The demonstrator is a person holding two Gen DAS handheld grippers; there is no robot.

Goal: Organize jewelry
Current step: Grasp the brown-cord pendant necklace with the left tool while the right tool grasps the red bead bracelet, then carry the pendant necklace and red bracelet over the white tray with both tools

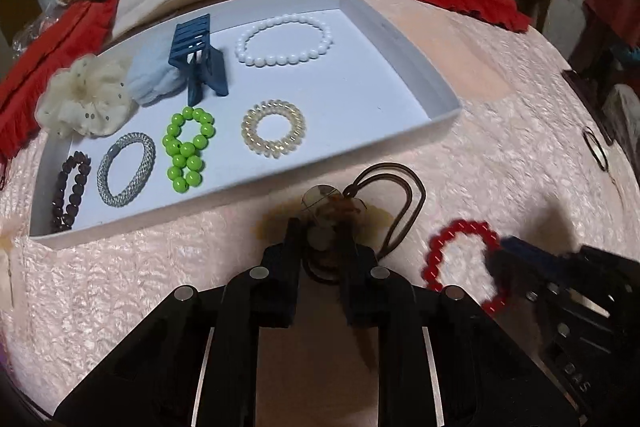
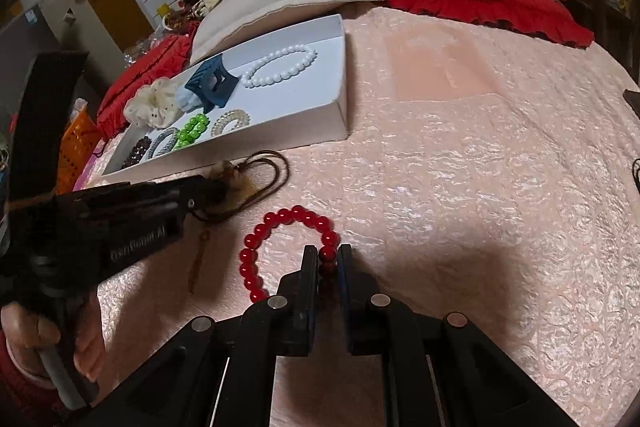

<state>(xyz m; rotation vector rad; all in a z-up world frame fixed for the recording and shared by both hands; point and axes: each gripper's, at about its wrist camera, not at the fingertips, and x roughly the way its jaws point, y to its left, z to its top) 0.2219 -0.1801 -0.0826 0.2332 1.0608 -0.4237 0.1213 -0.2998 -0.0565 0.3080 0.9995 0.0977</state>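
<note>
Inside the white tray (image 1: 404, 39), seven pieces are already lying sorted. Just in front of the tray, on the pink bedspread (image 2: 480, 187), the left gripper (image 1: 320, 227) is pinching the cord pendant (image 1: 404, 195) and the right gripper (image 2: 327, 255) is clamping the red bead bracelet (image 2: 280, 219); both are awaiting placement.

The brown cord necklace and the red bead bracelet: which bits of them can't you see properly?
- Brown cord necklace, left wrist view: the black left gripper closes around its pale pendant, hiding the pendant's shape.
- Same necklace, right wrist view: that gripper's body covers part of the cord.
- Red bead bracelet, right wrist view: the black right gripper hides the pinched beads.
- Same bracelet, left wrist view: motion blur smears it.
</note>
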